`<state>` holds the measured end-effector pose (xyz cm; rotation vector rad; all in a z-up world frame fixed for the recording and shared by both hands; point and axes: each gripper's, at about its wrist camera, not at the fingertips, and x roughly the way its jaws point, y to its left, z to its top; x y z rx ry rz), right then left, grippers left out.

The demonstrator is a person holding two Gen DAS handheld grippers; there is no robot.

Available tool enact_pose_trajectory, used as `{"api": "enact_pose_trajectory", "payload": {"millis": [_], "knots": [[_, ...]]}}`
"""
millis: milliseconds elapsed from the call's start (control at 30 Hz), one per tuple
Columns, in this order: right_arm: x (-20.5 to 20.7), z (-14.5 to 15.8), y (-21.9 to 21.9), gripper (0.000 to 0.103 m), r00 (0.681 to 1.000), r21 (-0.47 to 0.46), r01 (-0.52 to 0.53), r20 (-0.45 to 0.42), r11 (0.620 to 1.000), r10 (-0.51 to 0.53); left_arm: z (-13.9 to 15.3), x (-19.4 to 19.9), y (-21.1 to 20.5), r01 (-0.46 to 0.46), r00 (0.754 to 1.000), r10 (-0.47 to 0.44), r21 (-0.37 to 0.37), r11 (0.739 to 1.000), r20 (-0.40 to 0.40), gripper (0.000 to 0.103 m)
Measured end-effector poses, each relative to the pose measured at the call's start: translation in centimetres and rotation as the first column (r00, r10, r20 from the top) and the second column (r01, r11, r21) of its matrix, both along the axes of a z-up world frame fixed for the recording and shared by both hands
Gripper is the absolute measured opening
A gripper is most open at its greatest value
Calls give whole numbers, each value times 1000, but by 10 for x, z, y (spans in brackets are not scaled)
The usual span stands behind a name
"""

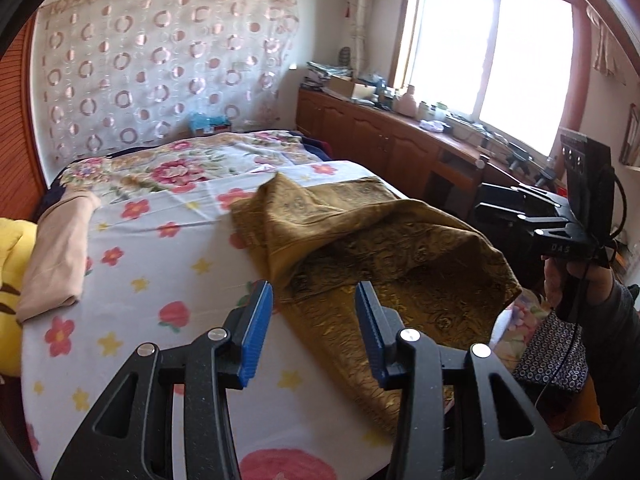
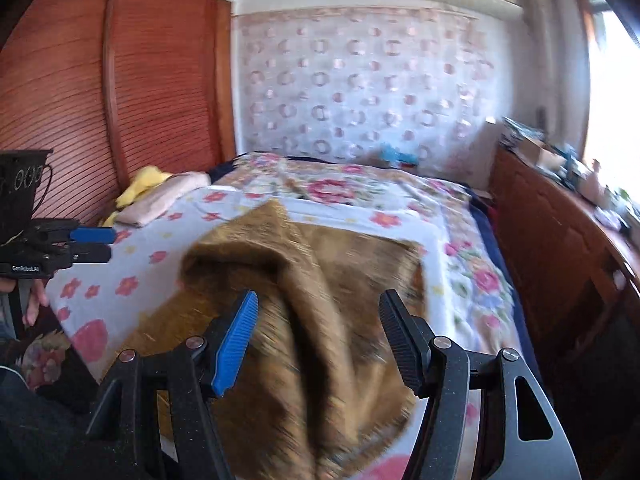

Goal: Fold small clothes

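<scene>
At the far left of the golden-brown cloth, against the bed's left edge, a yellow soft toy lay beside a folded beige garment. The cloth itself lay rumpled and partly doubled over on the flowered sheet, toward the near right part of the bed, one corner peaked up at its far side.

The left gripper hovered at the cloth's near left edge, its blue pads parted about halfway with nothing pinched between them; the cloth's border showed through the gap, lying on the sheet.

The right gripper hung over the cloth's middle, jaws spread wider than the left's and empty; that view was blurred. Right of the cloth stood a wooden cabinet with a cluttered top under a bright window.
</scene>
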<state>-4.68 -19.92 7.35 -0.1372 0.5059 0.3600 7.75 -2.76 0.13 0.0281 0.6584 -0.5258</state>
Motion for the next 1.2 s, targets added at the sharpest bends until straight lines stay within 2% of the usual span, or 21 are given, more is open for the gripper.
{"api": "enact_pose_trajectory", "payload": {"millis": [233, 400, 667, 1000, 1200], "knots": [[37, 1, 41, 65, 998, -49, -62, -26, 997, 60, -3, 1, 21, -62, 998, 62, 3, 998, 4, 44], [55, 4, 55, 65, 991, -76, -132, -36, 988, 129, -9, 3, 32, -87, 996, 87, 3, 996, -6, 44], [86, 6, 70, 65, 969, -100, -231, -109, 968, 220, -14, 3, 50, -124, 992, 124, -11, 992, -11, 44], [131, -26, 80, 65, 932, -174, -294, -269, 940, 242, -24, 2, 55, -133, 991, 132, -14, 991, -32, 44], [138, -35, 82, 65, 914, -223, -332, -318, 917, 253, -28, 2, 54, -127, 991, 126, -16, 992, -42, 44]]}}
